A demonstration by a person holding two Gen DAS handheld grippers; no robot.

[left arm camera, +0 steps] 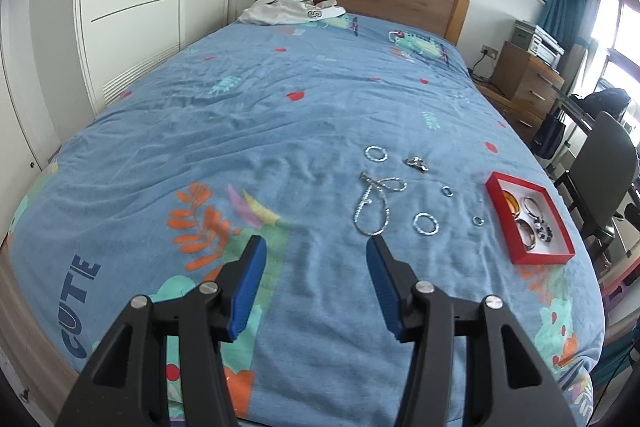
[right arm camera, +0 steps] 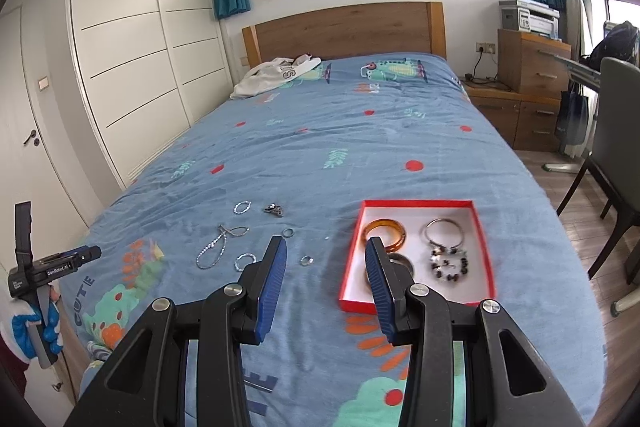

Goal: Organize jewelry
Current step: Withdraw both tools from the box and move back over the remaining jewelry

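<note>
From the right wrist we see the left hand-held gripper (right arm camera: 86, 254) gripped in a gloved hand at the bed's edge. Our right hand-held gripper (right arm camera: 326, 247) and the left one both stand spread, holding nothing. The red box (right arm camera: 416, 203) holds an amber bangle (right arm camera: 384, 233) and beaded bracelets; a silver chain (left arm camera: 374, 205), twisted hoops and small rings lie loose on the blue bedspread (left arm camera: 240, 115).

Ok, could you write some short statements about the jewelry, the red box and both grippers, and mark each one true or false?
1. The red box already holds an orange bangle. True.
2. The left gripper is shut on the silver chain. False: it is open and the chain lies loose on the bedspread.
3. The right gripper is open. True.
4. All rings are inside the box. False: a small ring lies on the bedspread.
</note>
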